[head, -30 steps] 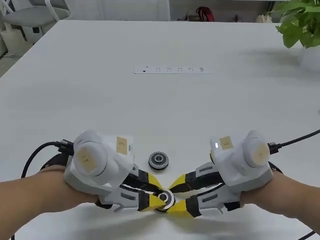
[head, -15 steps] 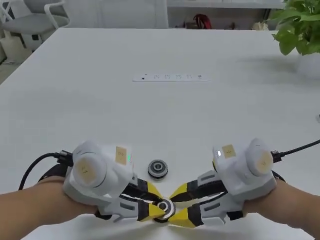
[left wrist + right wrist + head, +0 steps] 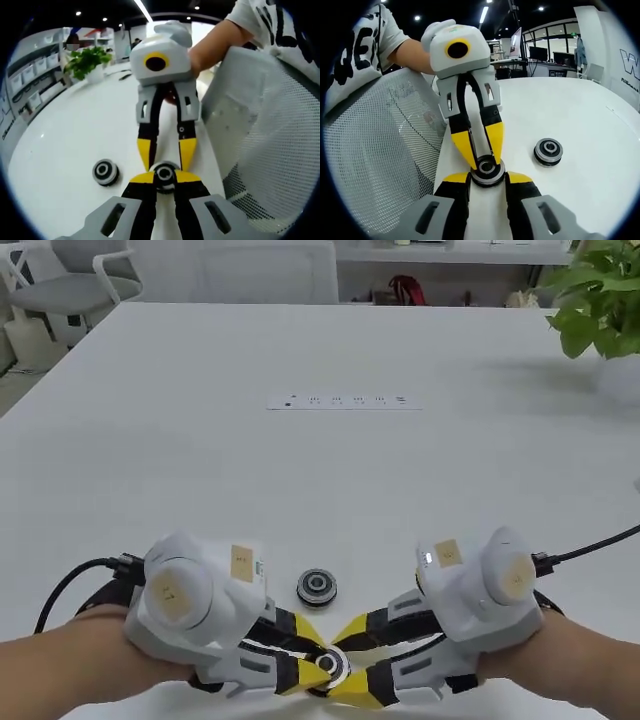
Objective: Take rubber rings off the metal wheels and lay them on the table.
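White table [image 3: 320, 470], filling most of the head view; its near edge is cut off by the bottom of the frame. Mesh chair back [image 3: 380, 150], pale grey, at left of the right gripper view and at right of the left gripper view, its outline lost in the dark margin. Person's forearms [image 3: 60, 670], entering from the lower corners of the head view and cropped at the frame edge. Left gripper [image 3: 306, 666], lower left of centre, and right gripper [image 3: 352, 664], lower right of centre, with white bodies and black-and-yellow jaws that meet nose to nose. Both are clenched on the same metal wheel [image 3: 328, 665] from opposite sides. Each gripper view shows its own yellow tips flanking the wheel and the other gripper's tips pressed on the far edge. Whether any tip bears on the dark outer band or on the metal cannot be made out, as the tips cover most of the wheel. Potted plant [image 3: 600, 290], upper right, partly out of frame. Power strip [image 3: 343, 402], white, upper centre, its markings too small to read. Second wheel [image 3: 317, 587], dark-rimmed, lying flat on the table just beyond the jaws, apart from both grippers.
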Demonstrator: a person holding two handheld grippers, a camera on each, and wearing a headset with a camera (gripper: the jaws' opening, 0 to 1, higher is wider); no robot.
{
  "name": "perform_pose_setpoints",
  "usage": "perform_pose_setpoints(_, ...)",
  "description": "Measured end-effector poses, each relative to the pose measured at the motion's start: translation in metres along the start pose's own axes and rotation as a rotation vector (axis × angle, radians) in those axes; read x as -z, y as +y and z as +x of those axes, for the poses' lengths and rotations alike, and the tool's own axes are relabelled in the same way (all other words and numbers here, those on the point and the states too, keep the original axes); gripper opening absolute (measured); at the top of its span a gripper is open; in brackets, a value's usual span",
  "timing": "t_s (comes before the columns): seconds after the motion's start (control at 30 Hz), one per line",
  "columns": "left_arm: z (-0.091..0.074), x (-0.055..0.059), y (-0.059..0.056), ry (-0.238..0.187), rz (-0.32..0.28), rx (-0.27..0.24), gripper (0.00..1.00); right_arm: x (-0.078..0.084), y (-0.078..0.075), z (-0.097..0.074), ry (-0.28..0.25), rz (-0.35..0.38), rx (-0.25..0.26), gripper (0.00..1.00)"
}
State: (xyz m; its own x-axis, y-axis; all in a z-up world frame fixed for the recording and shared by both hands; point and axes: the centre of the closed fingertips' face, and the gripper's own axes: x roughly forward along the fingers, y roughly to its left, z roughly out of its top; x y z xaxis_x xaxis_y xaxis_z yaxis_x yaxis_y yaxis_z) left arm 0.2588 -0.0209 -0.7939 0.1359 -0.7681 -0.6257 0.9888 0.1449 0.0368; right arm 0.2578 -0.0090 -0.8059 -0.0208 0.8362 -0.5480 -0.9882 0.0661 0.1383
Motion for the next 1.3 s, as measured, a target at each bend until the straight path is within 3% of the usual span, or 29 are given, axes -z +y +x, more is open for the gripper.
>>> perform_pose_setpoints(0.87,-0.001,0.001,0.001,-0.004,-0.004,-0.006,0.12,0.009,-0.002,-0.010,0.008,0.040,0.007,0.09)
perform_pose_setpoints(1.3,-0.001,0.001,0.001,-0.004,-0.007,-0.010,0.12,0.010,-0.005,-0.012,-0.009,0.176,0.001,0.00)
